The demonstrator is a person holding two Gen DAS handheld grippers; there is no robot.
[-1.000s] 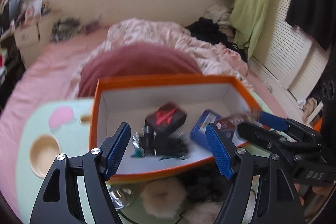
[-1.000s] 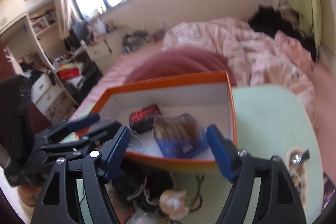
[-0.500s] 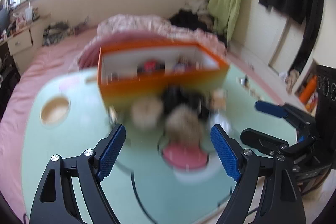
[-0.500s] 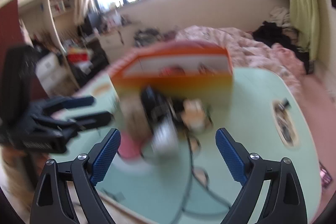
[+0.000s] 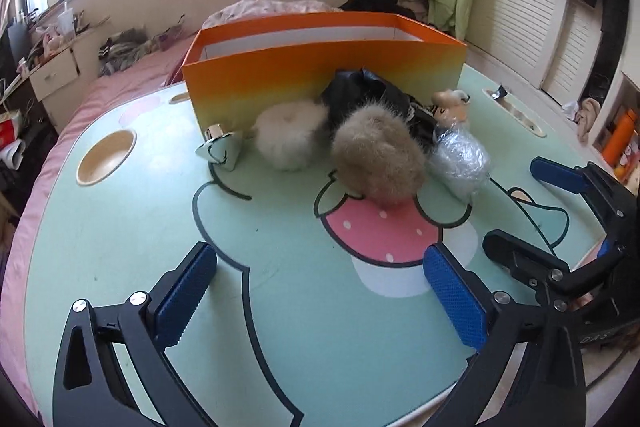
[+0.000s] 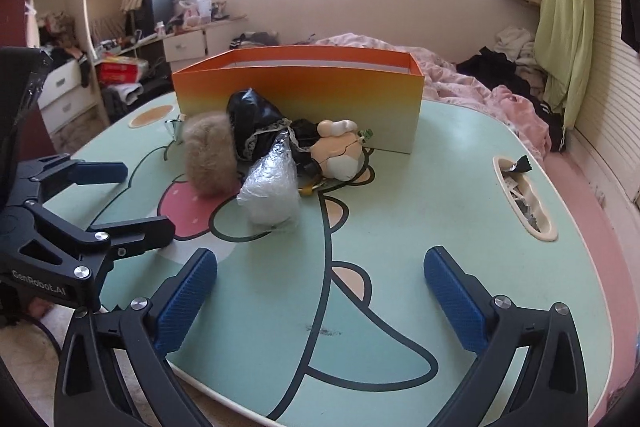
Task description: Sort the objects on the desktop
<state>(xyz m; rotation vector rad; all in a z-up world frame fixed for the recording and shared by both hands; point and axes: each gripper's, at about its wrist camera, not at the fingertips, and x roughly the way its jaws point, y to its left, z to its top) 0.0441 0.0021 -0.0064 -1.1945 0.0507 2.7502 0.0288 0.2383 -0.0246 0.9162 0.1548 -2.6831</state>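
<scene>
Standing beside the low table [image 5: 120,239], I am seeing both grippers hanging over its near part; the left gripper [image 5: 320,291] is pointing down toward the mushroom drawing [image 5: 380,231], and its jaws have just been opening, now they are standing wide with nothing between the blue pads; the right gripper [image 6: 320,291] is doing the same on the other side, its jaws have just been opening too, and they are gaping wide over bare green surface, holding nothing. The orange box [image 5: 320,67] is sitting at the far part of the table, upright, with its open top facing up; what is lying inside I cannot tell from here. The things for sorting are lying in a heap just in front of the box wall: a white fluffy ball [image 5: 290,135] is resting near the box; a brown fluffy ball [image 5: 378,163] is lying beside it, touching the top of the mushroom drawing; a black shiny bundle [image 5: 360,91] is leaning against the box behind them; a clear plastic bag [image 5: 460,159] is lying to the right of the brown ball; a small doll figure [image 6: 340,151] is lying by the black bundle; a small pale green pouch [image 5: 220,151] is sitting at the left corner of the box. All of them are well apart from both grippers.
</scene>
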